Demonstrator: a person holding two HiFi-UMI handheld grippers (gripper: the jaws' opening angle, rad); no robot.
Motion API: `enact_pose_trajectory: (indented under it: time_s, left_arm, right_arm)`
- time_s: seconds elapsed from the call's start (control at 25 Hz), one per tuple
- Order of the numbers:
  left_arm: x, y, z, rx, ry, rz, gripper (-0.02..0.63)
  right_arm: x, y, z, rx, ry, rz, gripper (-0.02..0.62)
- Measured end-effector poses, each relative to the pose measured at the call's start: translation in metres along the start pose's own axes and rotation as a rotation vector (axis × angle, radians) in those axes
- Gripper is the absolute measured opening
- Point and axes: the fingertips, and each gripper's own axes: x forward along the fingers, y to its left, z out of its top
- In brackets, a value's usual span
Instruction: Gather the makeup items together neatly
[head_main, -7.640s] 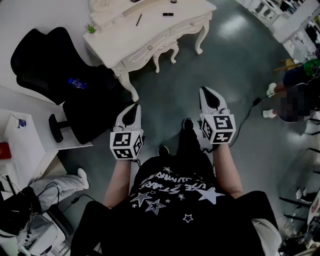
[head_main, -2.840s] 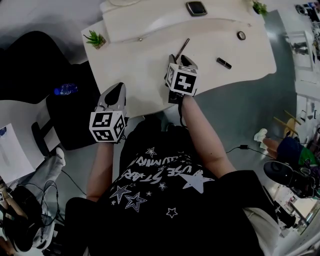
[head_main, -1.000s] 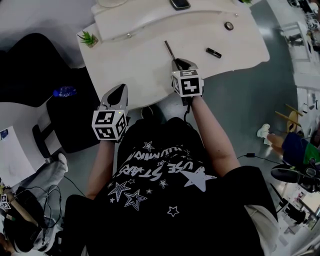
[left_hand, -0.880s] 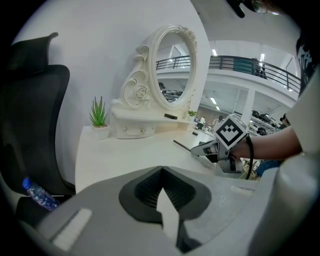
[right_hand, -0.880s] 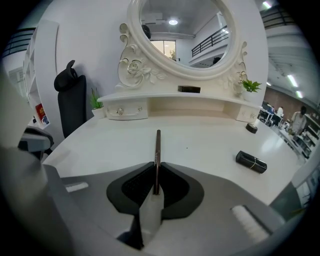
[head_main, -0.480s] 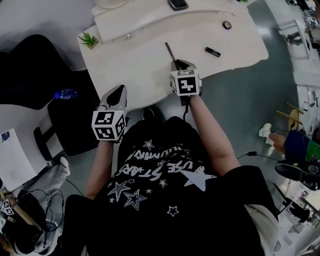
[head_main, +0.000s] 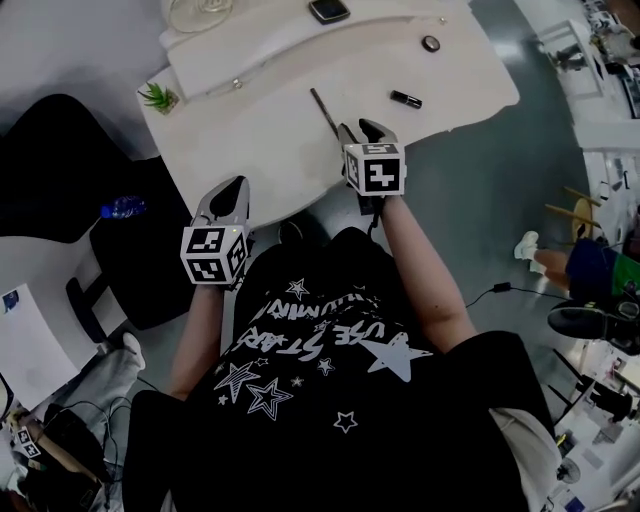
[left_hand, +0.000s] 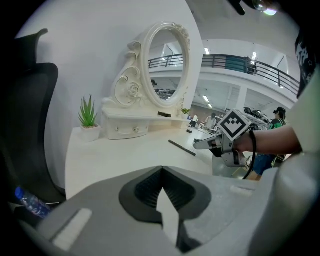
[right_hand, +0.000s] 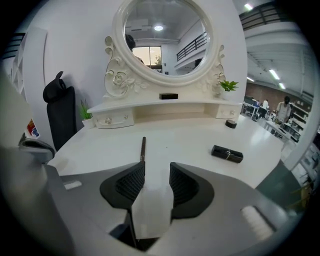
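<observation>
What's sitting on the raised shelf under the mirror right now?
Only a dark flat rectangular item at the shelf's middle. The mirror frame hides the back strip; the shut drawers hide their contents.

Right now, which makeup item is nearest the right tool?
Thin pencil, ahead of the right tool, its empty jaws just opened; lipstick and round pot lie farther.
</observation>
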Motion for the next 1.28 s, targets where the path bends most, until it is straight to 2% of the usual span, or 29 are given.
enact_pose_trajectory:
  time_s: [0.32, 0.52, 0.64, 0.8, 0.96, 1.12, 1.28]
  left_arm:
    - [0.014, -0.020, 0.015, 0.016, -0.020, -0.018, 0.000]
    - [0.023, -0.034, 0.016, 0.000, -0.014, 0.019, 0.000]
    - [0.029, -0.045, 0.020, -0.021, -0.018, 0.054, 0.000]
    - [0.041, -0.059, 0.028, -0.053, -0.032, 0.104, 0.000]
    - [0.053, -0.073, 0.030, -0.083, -0.036, 0.157, 0.000]
    - [0.063, -0.090, 0.030, -0.104, -0.036, 0.206, 0.000]
    - [0.068, -0.102, 0.029, -0.136, -0.045, 0.272, 0.000]
  right_arm:
    - [-0.025, -0.075, -0.001, 0.015, -0.015, -0.111, 0.196]
    - [-0.030, -0.121, 0.002, -0.037, -0.004, -0.121, 0.228]
    - [-0.027, -0.140, 0.004, -0.106, 0.023, -0.082, 0.282]
    - [-0.015, -0.157, 0.001, -0.240, 0.078, -0.001, 0.291]
    - [0.001, -0.160, 0.001, -0.399, 0.136, 0.121, 0.316]
    - [0.012, -0.163, 0.003, -0.528, 0.178, 0.228, 0.278]
    - [0.022, -0.164, 0.000, -0.600, 0.207, 0.326, 0.230]
